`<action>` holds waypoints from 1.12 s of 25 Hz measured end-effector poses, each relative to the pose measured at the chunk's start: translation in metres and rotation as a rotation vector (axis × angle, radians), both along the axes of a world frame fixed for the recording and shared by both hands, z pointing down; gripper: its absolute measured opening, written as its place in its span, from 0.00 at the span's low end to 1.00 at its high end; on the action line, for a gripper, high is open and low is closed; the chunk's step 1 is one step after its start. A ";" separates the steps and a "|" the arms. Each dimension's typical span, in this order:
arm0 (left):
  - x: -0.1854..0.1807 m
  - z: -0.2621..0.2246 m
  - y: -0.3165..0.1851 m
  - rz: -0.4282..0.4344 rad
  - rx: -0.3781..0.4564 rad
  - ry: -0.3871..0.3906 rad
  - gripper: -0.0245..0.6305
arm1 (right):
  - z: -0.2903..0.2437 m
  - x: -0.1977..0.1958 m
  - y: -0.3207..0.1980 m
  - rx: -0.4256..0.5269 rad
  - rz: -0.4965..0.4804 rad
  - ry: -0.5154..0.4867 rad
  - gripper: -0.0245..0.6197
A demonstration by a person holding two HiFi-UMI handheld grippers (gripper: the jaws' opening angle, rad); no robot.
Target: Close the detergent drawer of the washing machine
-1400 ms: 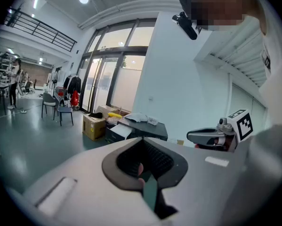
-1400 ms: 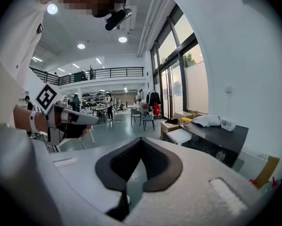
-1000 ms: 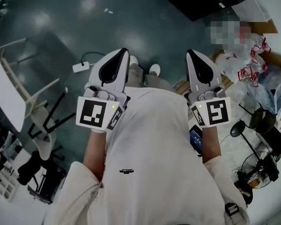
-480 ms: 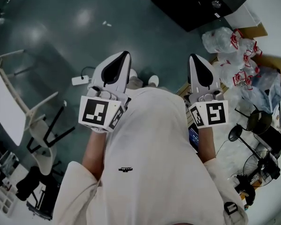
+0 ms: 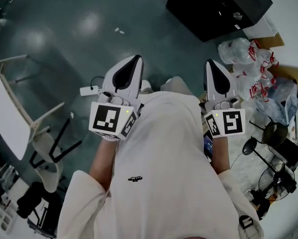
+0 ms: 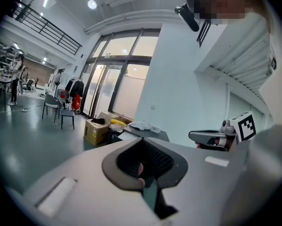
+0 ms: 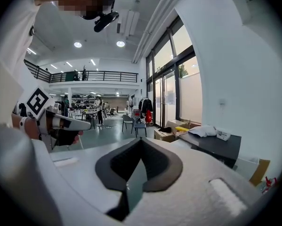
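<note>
No washing machine or detergent drawer shows in any view. In the head view both grippers are held up in front of the person's white-shirted chest, over the dark floor. The left gripper (image 5: 133, 59) and the right gripper (image 5: 210, 63) point forward, each with its jaws together and nothing between them. The left gripper view looks along its shut jaws (image 6: 143, 144) into a large hall, and the right gripper (image 6: 210, 137) shows at its right. In the right gripper view, past the shut jaws (image 7: 141, 143), the left gripper (image 7: 60, 121) shows at the left.
A black cabinet (image 5: 223, 9) stands ahead to the right, with plastic bags (image 5: 253, 59) and cardboard beside it. Fans and stands (image 5: 275, 133) crowd the right side. A white table edge (image 5: 4, 113), a chair (image 5: 44, 133) and a power strip (image 5: 87, 90) lie to the left.
The person has moved forward over the floor, and the black cabinet and bags now sit nearer. Both grippers keep the same pose, still shut and empty.
</note>
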State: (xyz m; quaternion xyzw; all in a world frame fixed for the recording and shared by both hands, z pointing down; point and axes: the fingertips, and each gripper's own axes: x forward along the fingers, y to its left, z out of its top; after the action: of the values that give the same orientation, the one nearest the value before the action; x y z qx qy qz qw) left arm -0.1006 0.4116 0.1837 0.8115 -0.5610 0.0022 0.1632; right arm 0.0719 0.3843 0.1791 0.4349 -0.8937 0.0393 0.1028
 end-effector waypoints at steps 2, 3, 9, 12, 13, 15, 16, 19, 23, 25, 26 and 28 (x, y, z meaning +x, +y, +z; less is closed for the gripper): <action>-0.005 0.000 -0.005 0.004 -0.003 0.001 0.06 | 0.001 -0.005 -0.005 -0.004 -0.003 0.005 0.03; -0.005 0.001 -0.009 0.006 -0.007 0.003 0.06 | 0.002 -0.006 -0.008 -0.007 -0.005 0.008 0.03; 0.001 0.003 -0.040 0.020 -0.011 -0.012 0.06 | 0.010 -0.003 -0.038 -0.025 -0.009 0.009 0.03; 0.004 0.002 -0.060 0.004 -0.012 -0.017 0.06 | 0.014 -0.001 -0.060 -0.040 -0.026 0.004 0.03; 0.005 0.002 -0.069 -0.003 -0.016 -0.017 0.06 | 0.015 -0.001 -0.070 -0.043 -0.033 0.000 0.03; 0.009 0.003 -0.087 -0.018 -0.024 -0.014 0.06 | 0.014 0.000 -0.090 -0.046 -0.049 -0.007 0.03; 0.012 0.003 -0.097 -0.024 -0.026 -0.011 0.06 | 0.013 0.001 -0.101 -0.047 -0.058 -0.009 0.03; 0.025 0.005 -0.127 -0.033 -0.035 -0.008 0.06 | 0.017 0.006 -0.132 -0.054 -0.085 -0.012 0.03; 0.047 0.008 -0.172 -0.036 -0.057 -0.015 0.06 | 0.021 0.023 -0.177 -0.070 -0.101 -0.019 0.03; 0.059 0.009 -0.195 -0.032 -0.066 -0.024 0.06 | 0.022 0.033 -0.201 -0.074 -0.102 -0.030 0.03; 0.065 0.008 -0.206 -0.029 -0.070 -0.029 0.06 | 0.023 0.039 -0.212 -0.076 -0.102 -0.037 0.03; 0.078 0.007 -0.229 -0.023 -0.077 -0.039 0.06 | 0.022 0.050 -0.236 -0.081 -0.101 -0.054 0.03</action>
State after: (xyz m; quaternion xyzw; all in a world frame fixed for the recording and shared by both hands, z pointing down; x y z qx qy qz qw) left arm -0.0230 0.1827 0.1905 0.7980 -0.5729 0.0379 0.1833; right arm 0.1215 0.1480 0.2016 0.3835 -0.9147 0.0820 0.0981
